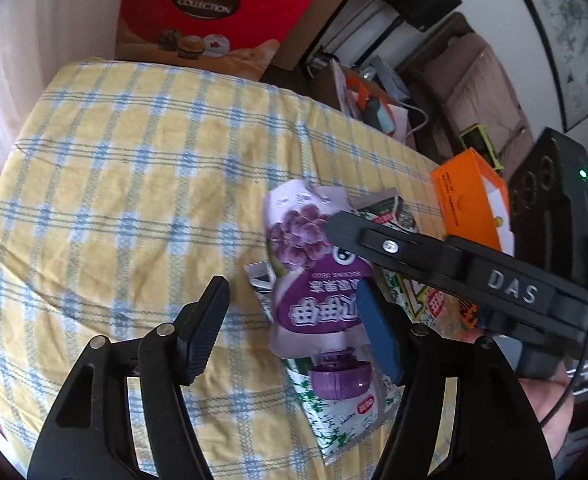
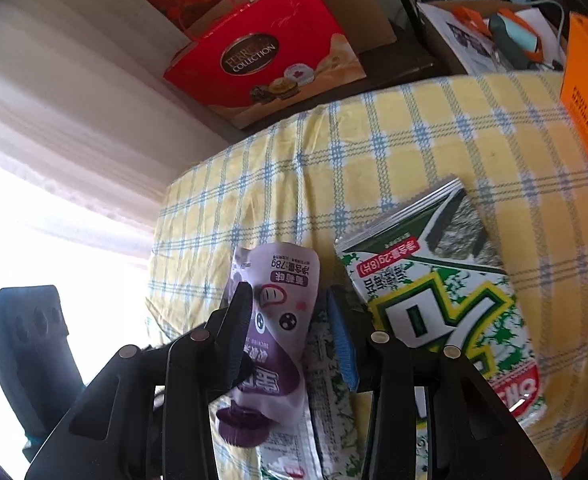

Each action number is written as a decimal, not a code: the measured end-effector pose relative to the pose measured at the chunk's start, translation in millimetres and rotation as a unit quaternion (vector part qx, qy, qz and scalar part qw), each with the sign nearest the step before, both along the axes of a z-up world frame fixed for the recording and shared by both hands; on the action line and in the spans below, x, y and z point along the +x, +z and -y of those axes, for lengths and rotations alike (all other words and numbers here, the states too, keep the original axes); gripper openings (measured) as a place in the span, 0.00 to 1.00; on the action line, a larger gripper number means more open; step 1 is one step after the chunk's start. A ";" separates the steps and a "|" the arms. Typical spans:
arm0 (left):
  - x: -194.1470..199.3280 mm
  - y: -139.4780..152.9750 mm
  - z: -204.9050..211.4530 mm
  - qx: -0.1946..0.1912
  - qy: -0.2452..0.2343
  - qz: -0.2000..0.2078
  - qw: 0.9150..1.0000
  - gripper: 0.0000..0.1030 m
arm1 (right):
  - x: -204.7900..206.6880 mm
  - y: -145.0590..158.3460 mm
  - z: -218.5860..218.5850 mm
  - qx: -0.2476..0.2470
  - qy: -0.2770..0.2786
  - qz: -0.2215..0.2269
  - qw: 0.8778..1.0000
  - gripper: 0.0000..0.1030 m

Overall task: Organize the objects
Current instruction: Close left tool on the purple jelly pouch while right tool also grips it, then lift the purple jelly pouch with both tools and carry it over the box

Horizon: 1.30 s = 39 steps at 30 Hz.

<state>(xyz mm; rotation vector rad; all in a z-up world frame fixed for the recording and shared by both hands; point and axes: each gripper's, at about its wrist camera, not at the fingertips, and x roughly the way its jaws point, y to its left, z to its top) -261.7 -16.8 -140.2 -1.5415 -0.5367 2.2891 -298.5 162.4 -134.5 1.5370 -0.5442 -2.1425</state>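
While the purple grape jelly pouch (image 2: 271, 320) sits between the right gripper (image 2: 289, 332) pads, I cannot tell if they pinch it. Left gripper (image 1: 294, 328) hangs open beside it. Seaweed packets (image 2: 446, 292) lie loose on the checked cloth (image 1: 133, 160); nothing looks sorted yet.

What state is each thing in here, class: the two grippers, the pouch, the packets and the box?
Left gripper: open, empty.
Right gripper: astride the pouch, grip unclear.
Purple jelly pouch: capped, lying on seaweed packets.
Seaweed packets: sealed, flat.
Orange box: closed, on the cloth.
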 end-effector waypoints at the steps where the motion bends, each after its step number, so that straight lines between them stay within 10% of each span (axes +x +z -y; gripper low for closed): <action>1: 0.6 0.7 -3.0 -0.004 -0.004 -0.004 1.000 0.61 | -0.6 -0.9 0.5 -0.003 -0.001 0.001 1.000 0.39; 39: 11.2 102.1 -116.7 -0.041 -0.074 -0.103 0.991 0.52 | 26.3 105.1 -79.2 -0.003 -0.054 -0.075 0.996 0.33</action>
